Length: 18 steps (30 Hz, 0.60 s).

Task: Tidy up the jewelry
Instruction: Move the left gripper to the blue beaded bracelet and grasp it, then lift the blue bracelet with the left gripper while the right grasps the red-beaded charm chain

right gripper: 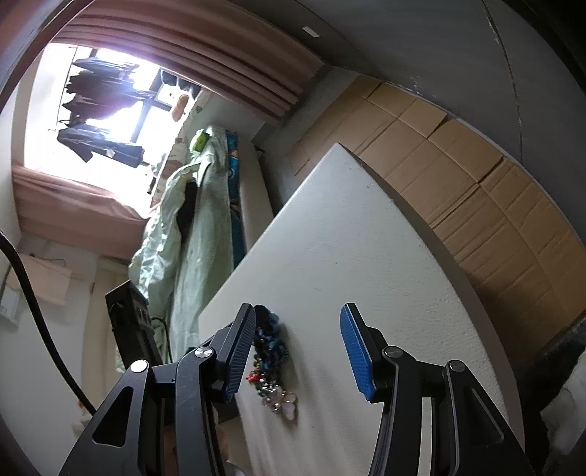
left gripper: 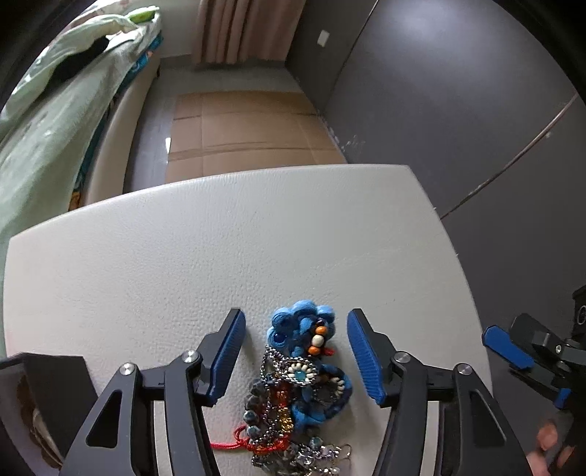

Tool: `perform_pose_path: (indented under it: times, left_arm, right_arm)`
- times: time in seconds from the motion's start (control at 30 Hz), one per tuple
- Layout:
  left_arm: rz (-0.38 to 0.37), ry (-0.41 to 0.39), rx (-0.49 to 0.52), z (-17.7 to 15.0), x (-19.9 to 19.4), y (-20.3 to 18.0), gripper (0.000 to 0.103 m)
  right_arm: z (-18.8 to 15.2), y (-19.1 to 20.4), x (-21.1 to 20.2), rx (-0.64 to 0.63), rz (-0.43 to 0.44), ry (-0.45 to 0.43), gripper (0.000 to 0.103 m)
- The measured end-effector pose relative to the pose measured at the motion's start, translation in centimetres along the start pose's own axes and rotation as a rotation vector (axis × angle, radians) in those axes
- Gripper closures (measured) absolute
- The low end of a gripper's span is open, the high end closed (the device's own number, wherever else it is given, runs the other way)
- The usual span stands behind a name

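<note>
Left wrist view: left gripper point(left gripper: 295, 351) spread wide, nothing held; its blue pads stand on either side of the jewelry pile point(left gripper: 298, 388), apart from it. Pile lies on the white textured bench point(left gripper: 219, 249), near the closest edge: blue knotted cord piece point(left gripper: 302, 322) at the far end, orange and white beads beside it, beaded chains and a red cord point(left gripper: 238, 441) toward the camera. Dark box point(left gripper: 55, 388) at lower left, contents unclear. Right gripper point(left gripper: 509, 348) enters at the right edge, off the bench side, one blue pad visible. Beyond the bench: flattened cardboard point(left gripper: 241, 128) on the floor, bed with pale green bedding point(left gripper: 55, 121) at left, pink curtain point(left gripper: 238, 29) at the far wall. Right wrist view: right gripper point(right gripper: 296, 351) also wide open and empty, tilted; jewelry pile point(right gripper: 271, 355) sits just beside its left finger, a pale flower-shaped pendant point(right gripper: 289, 406) at the near end. Bright window point(right gripper: 99, 110) farthest back.
</note>
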<state>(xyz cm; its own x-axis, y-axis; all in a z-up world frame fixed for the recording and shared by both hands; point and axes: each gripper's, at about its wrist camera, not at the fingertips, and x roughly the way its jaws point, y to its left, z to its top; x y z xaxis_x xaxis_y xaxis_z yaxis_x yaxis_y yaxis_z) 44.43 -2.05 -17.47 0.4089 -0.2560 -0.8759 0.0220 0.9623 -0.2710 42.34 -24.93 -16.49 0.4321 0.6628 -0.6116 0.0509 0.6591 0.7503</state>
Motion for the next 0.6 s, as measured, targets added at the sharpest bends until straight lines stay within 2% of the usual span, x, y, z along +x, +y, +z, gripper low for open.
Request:
perform_pose_path:
  times: [0.03,0.1,0.23,0.27,0.3,0.6]
  left_arm:
    - [0.017,0.006,0.007,0.1,0.1,-0.1,0.049]
    - [0.015,0.005,0.025,0.0,0.2,-0.3,0.071]
    - [0.0,-0.011,0.038,-0.3,-0.6,0.0,0.072]
    - [-0.006,-0.028,0.038,-0.3,-1.1,0.0,0.076]
    - [-0.016,-0.045,0.035,-0.4,-1.7,0.1,0.084]
    - [-0.096,-0.169,-0.038,-0.6,-7.0,1.2,0.084]
  right_arm:
    - [0.0,0.0,0.3,-0.002,-0.013,0.005,0.054]
    - [-0.3,0.1,0.7,-0.008,-0.033,0.013,0.054]
    - [-0.7,0.3,1.7,-0.032,-0.062,0.041,0.054]
    - [-0.8,0.5,2.0,-0.041,-0.063,0.048,0.054]
    - [-0.9,0.8,2.2,-0.053,-0.062,0.056,0.054]
    - [-1.8,2.4,3.8,-0.129,-0.051,0.105,0.054]
